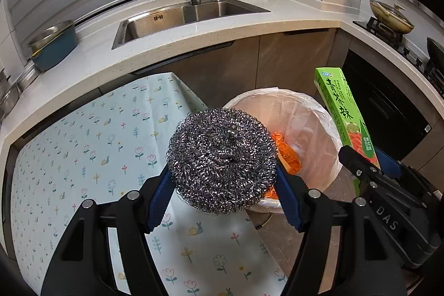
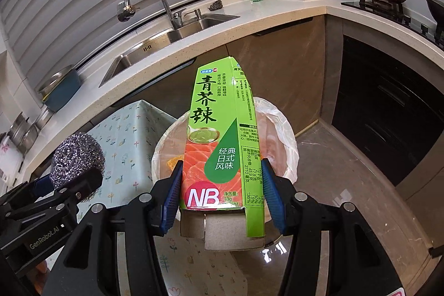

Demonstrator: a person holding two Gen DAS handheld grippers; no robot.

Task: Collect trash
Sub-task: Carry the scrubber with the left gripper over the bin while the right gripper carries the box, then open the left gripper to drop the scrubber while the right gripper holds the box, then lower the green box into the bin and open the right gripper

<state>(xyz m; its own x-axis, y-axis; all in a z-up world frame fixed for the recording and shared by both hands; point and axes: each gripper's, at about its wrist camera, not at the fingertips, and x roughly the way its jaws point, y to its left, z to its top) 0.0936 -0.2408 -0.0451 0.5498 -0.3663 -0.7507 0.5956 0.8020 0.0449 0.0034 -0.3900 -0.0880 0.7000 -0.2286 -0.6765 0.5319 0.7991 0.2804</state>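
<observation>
Risk is centring on release position. Left gripper (image 1: 224, 179) jaws are clamping the steel scourer (image 1: 222, 160), which is hanging over the near rim of the lined bin (image 1: 319, 113); opening here could be dropping it onto the patterned cloth (image 1: 83, 143). Right gripper (image 2: 222, 185) jaws are clamping the green carton (image 2: 219, 135), whose length is spanning the bin opening and could be catching the liner.
</observation>
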